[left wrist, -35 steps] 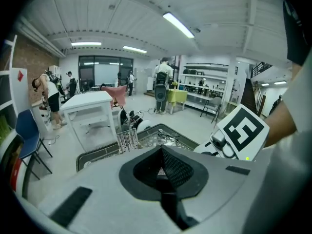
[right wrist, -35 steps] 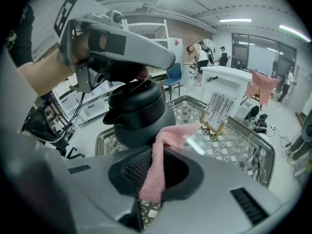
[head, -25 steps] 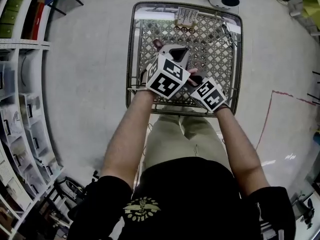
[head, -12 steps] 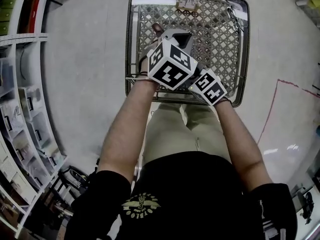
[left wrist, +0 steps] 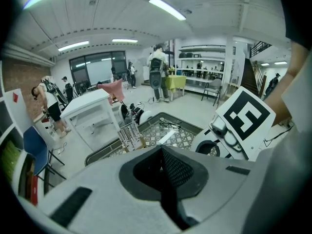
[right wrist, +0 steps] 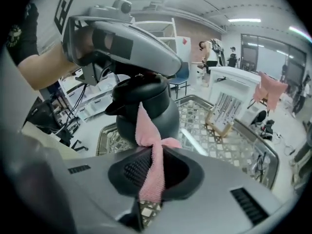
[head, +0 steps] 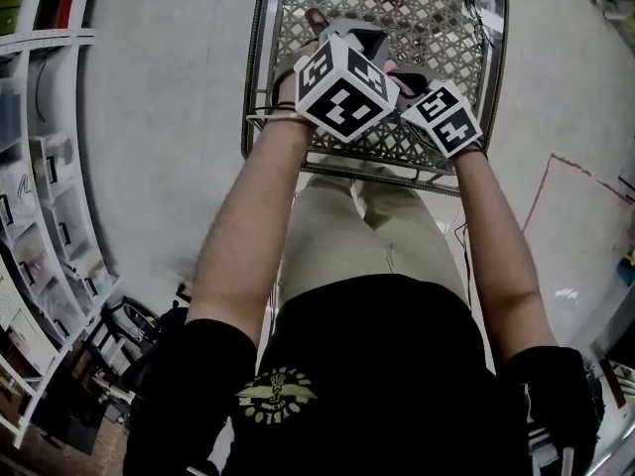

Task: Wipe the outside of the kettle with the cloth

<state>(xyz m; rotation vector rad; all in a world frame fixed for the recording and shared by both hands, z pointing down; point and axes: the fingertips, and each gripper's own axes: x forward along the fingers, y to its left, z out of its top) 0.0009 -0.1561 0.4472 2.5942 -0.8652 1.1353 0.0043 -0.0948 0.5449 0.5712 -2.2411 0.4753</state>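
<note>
A black kettle (right wrist: pixel 146 106) sits just ahead of my right gripper (right wrist: pixel 151 152), which is shut on a pink cloth (right wrist: pixel 148 130). The cloth's free end lies against the kettle's side. My left gripper's grey body (right wrist: pixel 126 40) is right above the kettle's lid. In its own view my left gripper (left wrist: pixel 163 155) has its jaws shut and nothing shows between them; the kettle is out of sight there. In the head view both marker cubes (head: pixel 342 92) hide the kettle over the mesh table (head: pixel 486 87).
A small wooden rack of white sticks (right wrist: pixel 222 113) stands at the table's far edge. Storage shelves (head: pixel 40 167) line the floor at the left. A white table (right wrist: pixel 234 82) and several people stand further back in the room.
My right gripper has shifted a little further over the table and away from the left cube. The left gripper has stayed in place. The head view has tilted, so the table sits higher in frame.
</note>
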